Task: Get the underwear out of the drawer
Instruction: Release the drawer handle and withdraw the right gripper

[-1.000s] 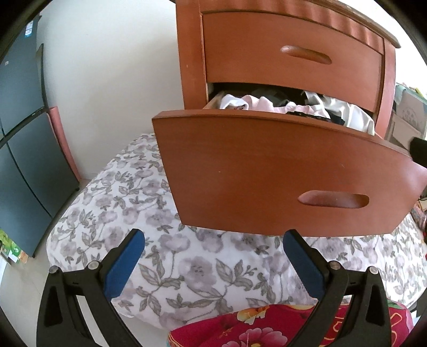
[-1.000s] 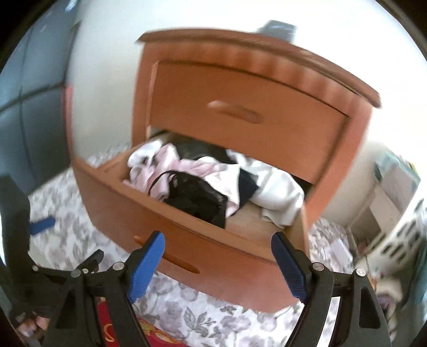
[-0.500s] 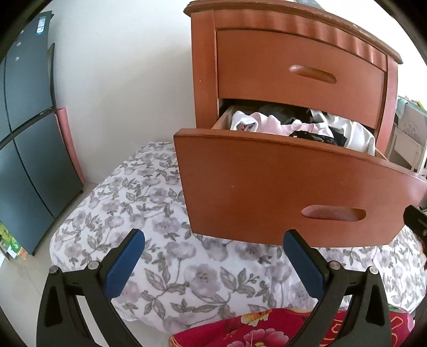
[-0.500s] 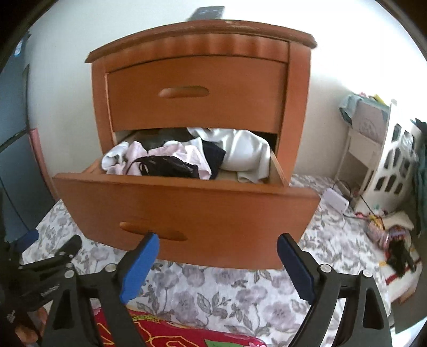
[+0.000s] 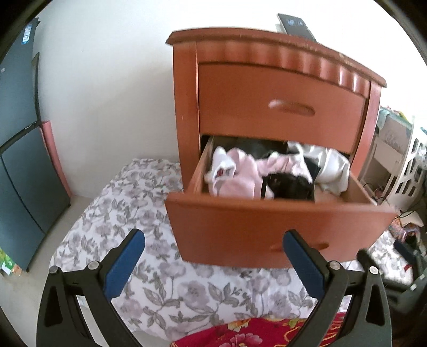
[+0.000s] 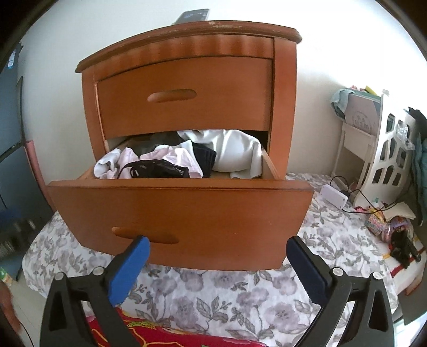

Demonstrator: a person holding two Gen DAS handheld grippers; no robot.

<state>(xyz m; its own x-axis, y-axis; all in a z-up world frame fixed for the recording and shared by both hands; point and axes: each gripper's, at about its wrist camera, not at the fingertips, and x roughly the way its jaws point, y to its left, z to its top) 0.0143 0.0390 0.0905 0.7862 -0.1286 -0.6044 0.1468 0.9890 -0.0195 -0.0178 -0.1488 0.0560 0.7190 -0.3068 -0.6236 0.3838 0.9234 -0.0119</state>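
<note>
The wooden nightstand's lower drawer (image 5: 267,227) (image 6: 186,213) stands pulled out, full of clothes. Black underwear (image 5: 288,186) (image 6: 157,169) lies on top near the drawer front, on a pink garment (image 5: 240,176) (image 6: 176,157), with a white garment (image 5: 333,165) (image 6: 234,152) to its right. My left gripper (image 5: 213,237) is open and empty, in front of the drawer and above its front edge. My right gripper (image 6: 218,241) faces the drawer front lower down; its jaws are opening, wide apart, with nothing between them.
The nightstand stands on a floral sheet (image 5: 160,280) (image 6: 240,293). A phone (image 5: 296,26) (image 6: 192,16) lies on its top. A red flowered blanket (image 5: 253,333) is just below the grippers. Dark cabinet doors (image 5: 18,160) stand at left, a white shelf (image 6: 387,149) and clutter at right.
The left view has risen and now looks down into the drawer instead of at its front. The right view has rolled level and squared up to the drawer front.
</note>
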